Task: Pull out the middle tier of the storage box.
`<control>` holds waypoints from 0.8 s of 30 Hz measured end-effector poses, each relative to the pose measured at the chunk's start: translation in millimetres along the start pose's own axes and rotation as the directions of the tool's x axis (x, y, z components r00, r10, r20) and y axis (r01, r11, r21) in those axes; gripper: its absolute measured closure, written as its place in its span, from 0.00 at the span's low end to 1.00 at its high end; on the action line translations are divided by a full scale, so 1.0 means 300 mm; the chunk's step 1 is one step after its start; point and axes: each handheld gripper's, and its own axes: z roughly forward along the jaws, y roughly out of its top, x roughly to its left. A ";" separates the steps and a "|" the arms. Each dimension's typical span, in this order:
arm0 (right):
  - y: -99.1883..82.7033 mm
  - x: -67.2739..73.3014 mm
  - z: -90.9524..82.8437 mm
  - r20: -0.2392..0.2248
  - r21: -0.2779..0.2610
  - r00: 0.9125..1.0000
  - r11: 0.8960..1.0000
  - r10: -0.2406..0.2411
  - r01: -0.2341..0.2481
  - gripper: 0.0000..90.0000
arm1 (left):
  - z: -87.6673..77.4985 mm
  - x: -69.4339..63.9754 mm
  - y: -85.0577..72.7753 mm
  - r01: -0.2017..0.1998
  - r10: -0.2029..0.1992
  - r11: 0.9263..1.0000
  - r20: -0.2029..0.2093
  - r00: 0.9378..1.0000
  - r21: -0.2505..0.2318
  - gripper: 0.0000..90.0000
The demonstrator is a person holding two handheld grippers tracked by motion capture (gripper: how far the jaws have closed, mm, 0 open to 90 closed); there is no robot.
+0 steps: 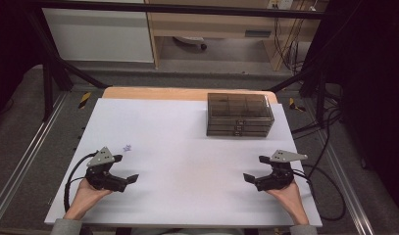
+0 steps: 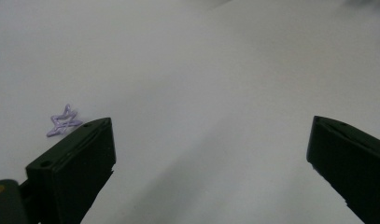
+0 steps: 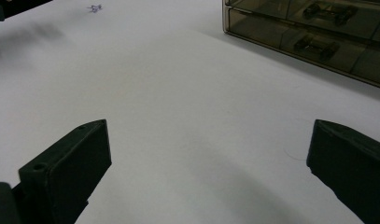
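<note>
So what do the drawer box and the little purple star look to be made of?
The drawer box looks like smoke-tinted translucent plastic with a glossy finish: the inner dividers and drawer handles show through its walls. The purple star looks like thin bent wire or a plastic outline, open inside with the white table showing through; which is too small to tell.

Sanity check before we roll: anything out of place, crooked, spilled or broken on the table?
Nothing stands out. The drawer box sits square at the far right with its drawers shut, the small purple star lies flat by the left tool, and both it and the right tool are open and hold nothing. No spills or damage visible.
</note>
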 end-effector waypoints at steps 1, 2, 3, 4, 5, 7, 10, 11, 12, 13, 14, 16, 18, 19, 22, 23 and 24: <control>0.000 0.000 0.000 0.000 0.000 1.000 1.000 0.001 -0.001 0.01 | 0.000 0.000 0.000 0.000 0.000 1.000 0.000 1.000 -0.001 0.01; 0.000 0.000 0.000 0.000 0.000 1.000 1.000 0.001 -0.001 0.01 | 0.000 0.000 0.000 0.000 0.000 1.000 0.000 1.000 -0.001 0.01; 0.000 0.000 0.000 0.000 -0.001 1.000 1.000 0.001 -0.001 0.01 | 0.000 0.000 0.000 -0.001 0.001 1.000 -0.001 1.000 -0.001 0.01; 0.000 0.000 0.000 -0.001 0.000 1.000 1.000 0.001 -0.001 0.01 | -0.001 0.001 0.000 -0.001 0.001 1.000 -0.002 1.000 -0.001 0.01; 0.000 0.000 0.000 0.000 0.000 1.000 1.000 0.001 -0.001 0.01 | -0.001 0.002 -0.001 0.000 0.000 1.000 -0.003 1.000 -0.001 0.01; 0.000 0.000 0.000 0.000 0.000 1.000 1.000 0.000 0.000 0.01 | -0.001 0.002 -0.001 0.001 -0.001 1.000 -0.004 1.000 0.000 0.01; 0.000 0.000 -0.001 0.001 -0.002 1.000 1.000 -0.002 0.002 0.01 | 0.000 0.002 -0.001 0.000 0.000 1.000 -0.007 1.000 0.003 0.01; 0.000 0.000 -0.001 0.001 -0.002 1.000 1.000 -0.002 0.002 0.01 | 0.000 0.002 -0.001 -0.001 0.001 1.000 -0.008 1.000 0.004 0.01; 0.000 0.000 -0.001 0.001 -0.001 1.000 1.000 -0.003 0.003 0.01 | 0.000 0.002 -0.001 -0.003 0.003 1.000 -0.009 1.000 0.006 0.01; 0.000 0.000 0.000 0.001 -0.001 1.000 1.000 -0.003 0.003 0.01 | 0.000 0.003 -0.001 -0.002 0.002 1.000 -0.009 1.000 0.006 0.01; 0.000 0.000 0.000 0.001 -0.001 1.000 1.000 -0.003 0.003 0.01 | 0.000 0.003 -0.001 -0.002 0.002 1.000 -0.009 1.000 0.006 0.01; 0.000 0.000 0.000 0.002 0.001 1.000 1.000 -0.004 0.004 0.01 | 0.000 0.003 0.000 -0.002 0.002 1.000 -0.009 1.000 0.003 0.01; 0.000 0.000 0.000 0.004 0.001 1.000 1.000 -0.005 0.005 0.01 | 0.000 0.003 0.000 -0.001 0.001 1.000 -0.008 1.000 0.003 0.01; 0.000 0.000 -0.001 0.004 0.000 1.000 1.000 -0.006 0.006 0.01 | 0.001 0.003 0.000 -0.002 0.002 1.000 -0.008 1.000 0.005 0.01; 0.000 0.000 -0.001 0.006 -0.001 1.000 1.000 -0.009 0.009 0.01 | 0.001 0.004 0.001 -0.002 0.002 1.000 -0.007 1.000 0.005 0.01; 0.001 0.000 -0.002 0.007 -0.002 1.000 1.000 -0.009 0.009 0.01 | 0.001 0.004 0.001 0.000 0.000 1.000 -0.007 1.000 0.005 0.01; 0.001 0.000 -0.002 0.007 -0.005 1.000 1.000 -0.008 0.009 0.01 | 0.001 0.005 0.001 -0.001 0.001 1.000 -0.009 1.000 0.003 0.01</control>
